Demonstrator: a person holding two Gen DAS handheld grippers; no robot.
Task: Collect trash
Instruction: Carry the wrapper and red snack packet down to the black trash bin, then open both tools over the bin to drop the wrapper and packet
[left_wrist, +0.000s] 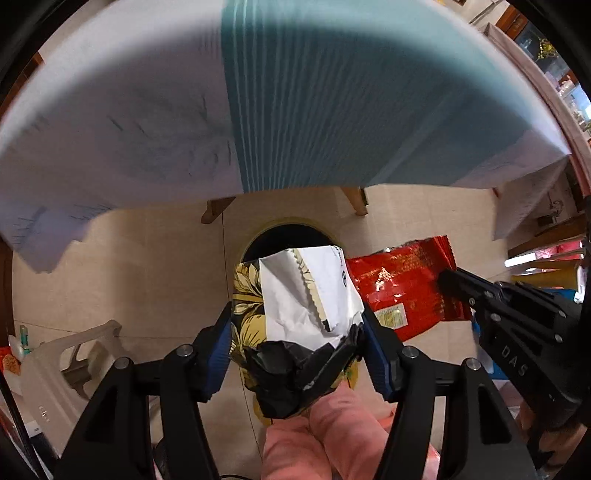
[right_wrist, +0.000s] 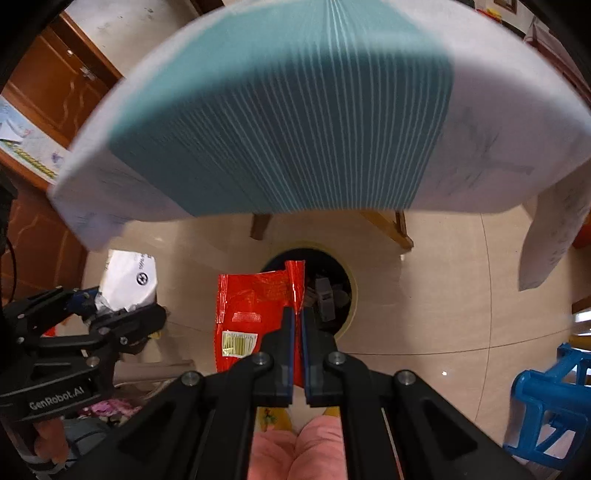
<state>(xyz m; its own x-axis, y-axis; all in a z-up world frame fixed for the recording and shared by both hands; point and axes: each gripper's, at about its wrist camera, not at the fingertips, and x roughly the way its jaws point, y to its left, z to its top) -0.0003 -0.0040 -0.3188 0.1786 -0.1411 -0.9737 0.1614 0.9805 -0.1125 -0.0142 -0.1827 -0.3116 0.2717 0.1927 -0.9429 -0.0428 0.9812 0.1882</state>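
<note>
In the left wrist view, the left gripper (left_wrist: 295, 332) is seen at lower centre, pointing steeply down. Its blue-padded fingers (left_wrist: 218, 354) are clenched on a crumpled bundle of white, black and gold-flowered packaging (left_wrist: 306, 314), which fills the gap between them and is pressed on both sides. Directly beyond the bundle, at the centre of the frame, the dark round mouth of a yellow-rimmed waste bin (left_wrist: 273, 236) is partly hidden by it.

At the right of the same view, the right gripper (left_wrist: 447, 280) is seen from the side, clamped on the edge of a flat red foil snack wrapper (left_wrist: 399, 284) bearing a yellow label.

In the right wrist view, the right gripper (right_wrist: 295, 314) is found at lower centre with its fingers pinched together on the right edge of the red wrapper (right_wrist: 255, 310). The wrapper hangs to the left of the fingers, its upper right corner overlapping the bin opening (right_wrist: 343, 273), where grey items are seen inside. The left gripper (right_wrist: 122, 314) and its white bundle (right_wrist: 129, 280) appear at the left of this frame, clear of the bin rim.

A table covered with a white and teal striped cloth (left_wrist: 332, 92) fills the upper half of both views, blurred. The floor is of beige tile (right_wrist: 424, 314). A blue plastic stool (right_wrist: 546, 402) is noted at lower right, and pink fabric (left_wrist: 332, 435) at the bottom edge.
</note>
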